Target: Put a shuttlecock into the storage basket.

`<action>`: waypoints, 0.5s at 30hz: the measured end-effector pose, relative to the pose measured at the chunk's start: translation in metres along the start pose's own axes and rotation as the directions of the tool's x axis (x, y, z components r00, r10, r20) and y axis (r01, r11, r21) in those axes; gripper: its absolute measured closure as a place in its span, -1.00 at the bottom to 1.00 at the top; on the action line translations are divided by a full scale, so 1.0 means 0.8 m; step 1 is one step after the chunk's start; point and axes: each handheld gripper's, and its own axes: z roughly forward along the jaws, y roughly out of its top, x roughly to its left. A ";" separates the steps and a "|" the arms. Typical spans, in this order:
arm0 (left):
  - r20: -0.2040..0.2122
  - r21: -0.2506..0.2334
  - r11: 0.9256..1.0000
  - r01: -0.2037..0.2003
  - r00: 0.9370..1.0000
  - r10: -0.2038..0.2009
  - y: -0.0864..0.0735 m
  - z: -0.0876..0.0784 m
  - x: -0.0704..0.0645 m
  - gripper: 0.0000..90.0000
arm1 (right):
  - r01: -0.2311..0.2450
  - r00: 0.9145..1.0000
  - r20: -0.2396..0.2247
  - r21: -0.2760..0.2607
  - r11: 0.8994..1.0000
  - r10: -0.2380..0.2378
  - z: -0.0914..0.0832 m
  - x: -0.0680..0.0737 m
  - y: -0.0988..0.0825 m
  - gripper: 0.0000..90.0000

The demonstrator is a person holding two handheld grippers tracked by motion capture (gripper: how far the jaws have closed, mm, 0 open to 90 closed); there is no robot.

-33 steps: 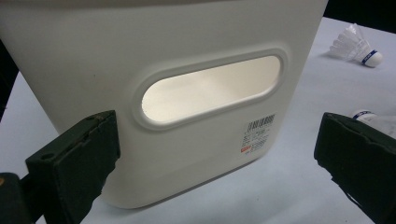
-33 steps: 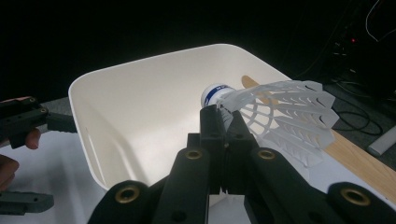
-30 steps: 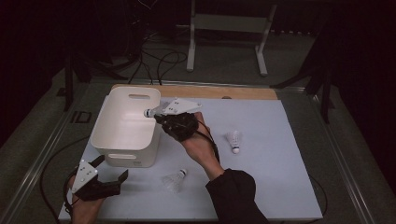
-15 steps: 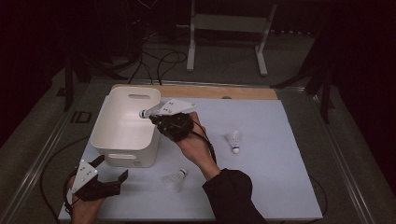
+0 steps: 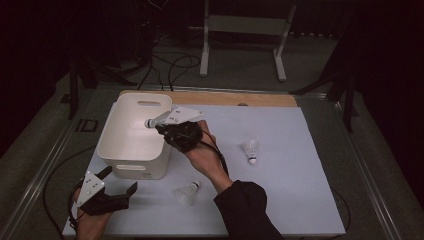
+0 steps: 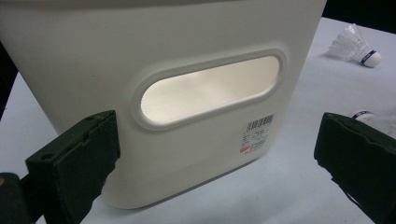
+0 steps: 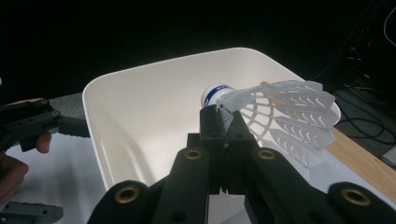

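My right gripper is shut on the feather skirt of a white shuttlecock. Its blue-banded cork pokes out over the right rim of the white plastic bin. In the right gripper view the jaws pinch the skirt just behind the cork, above the bin's hollow. My left gripper rests near the table's front left corner, wide open with nothing in it. It faces the bin's near wall and handle slot.
Two more shuttlecocks lie on the white tabletop. One lies to the right of my right hand, the other near the front beside my forearm. A wooden strip runs along the table's far edge. Cables and a metal stand lie on the floor beyond.
My right gripper has shifted slightly left with the shuttlecock, so the cork now reaches further over the bin. The left gripper has stayed put.
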 end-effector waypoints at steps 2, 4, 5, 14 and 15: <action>0.000 0.000 1.000 0.001 1.000 -0.001 0.000 0.000 0.000 -0.97 | 0.007 1.000 -0.004 -0.002 1.000 -0.007 0.001 0.001 0.000 0.98; 0.001 -0.001 1.000 0.001 1.000 -0.001 0.000 0.000 0.000 -0.98 | 0.004 1.000 -0.010 -0.002 1.000 -0.004 0.003 0.001 0.000 0.91; 0.001 -0.001 1.000 0.000 1.000 0.000 0.000 0.000 0.000 -0.98 | -0.004 1.000 -0.014 -0.005 1.000 0.004 0.003 0.002 0.000 0.82; 0.000 0.000 1.000 -0.002 1.000 0.002 0.000 0.000 0.000 -0.98 | -0.066 0.998 -0.014 0.006 0.998 0.066 0.003 -0.008 -0.003 -0.23; -0.001 0.000 1.000 -0.001 1.000 0.001 0.000 0.000 0.000 -0.98 | -0.074 0.997 -0.009 0.009 0.997 0.074 0.002 -0.009 -0.003 -0.26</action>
